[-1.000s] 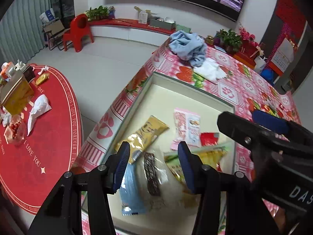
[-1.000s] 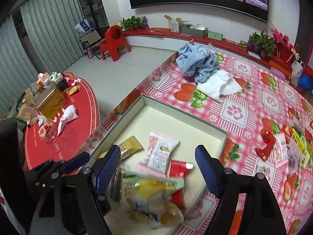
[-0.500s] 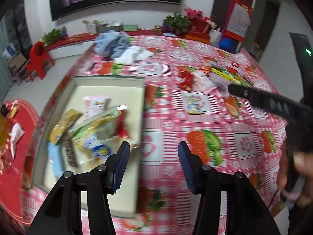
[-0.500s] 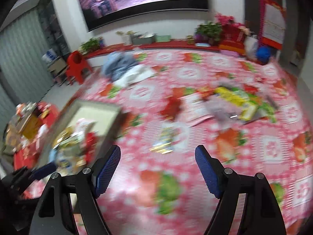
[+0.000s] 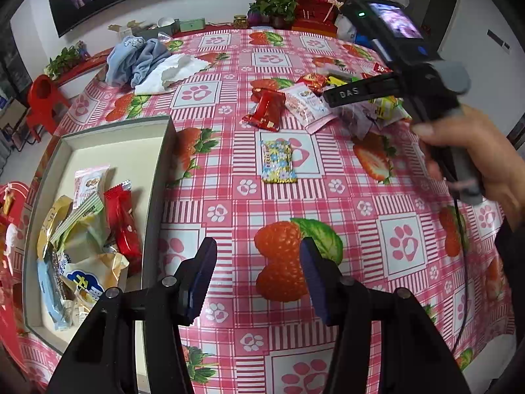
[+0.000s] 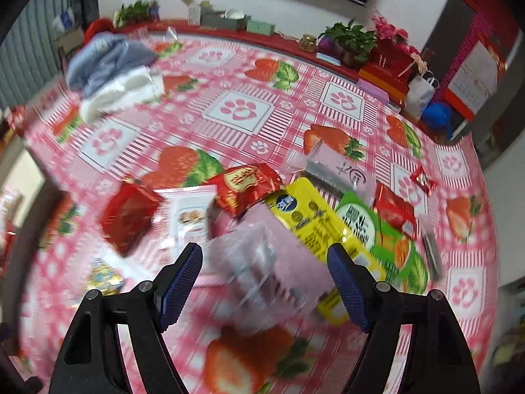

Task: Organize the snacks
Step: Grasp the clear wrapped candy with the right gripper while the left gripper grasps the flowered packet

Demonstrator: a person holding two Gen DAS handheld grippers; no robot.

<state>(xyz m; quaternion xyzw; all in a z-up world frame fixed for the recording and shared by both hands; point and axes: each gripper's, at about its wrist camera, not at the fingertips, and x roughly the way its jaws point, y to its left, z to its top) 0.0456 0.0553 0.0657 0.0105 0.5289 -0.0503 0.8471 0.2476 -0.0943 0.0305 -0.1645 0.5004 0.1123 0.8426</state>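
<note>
My left gripper (image 5: pixel 259 272) is open with nothing between its fingers, low over a strawberry print on the tablecloth, just right of the grey box (image 5: pixel 157 170). The box holds several snack packets, among them a red one (image 5: pixel 121 220). Loose on the cloth lie a yellow flowered packet (image 5: pixel 278 161) and a red packet (image 5: pixel 265 110). My right gripper (image 6: pixel 264 272) is open above a blurred pale pink packet (image 6: pixel 262 262) in the snack pile. Beside that lie a yellow packet (image 6: pixel 305 216), a green packet (image 6: pixel 370 229) and a red packet (image 6: pixel 246 184). No pad touches any of them.
A hand (image 5: pixel 466 151) holds the right gripper's handle at the right of the left wrist view. A blue and a white cloth (image 5: pixel 141 59) lie at the table's far left. Potted plants (image 6: pixel 351 39) and boxes line the far ledge. A red chair (image 5: pixel 42 98) stands beyond the table.
Both grippers swung right, away from over the box and out across the tablecloth. The right one has come down over the loose snack pile. Neither gripper's opening has visibly changed.
</note>
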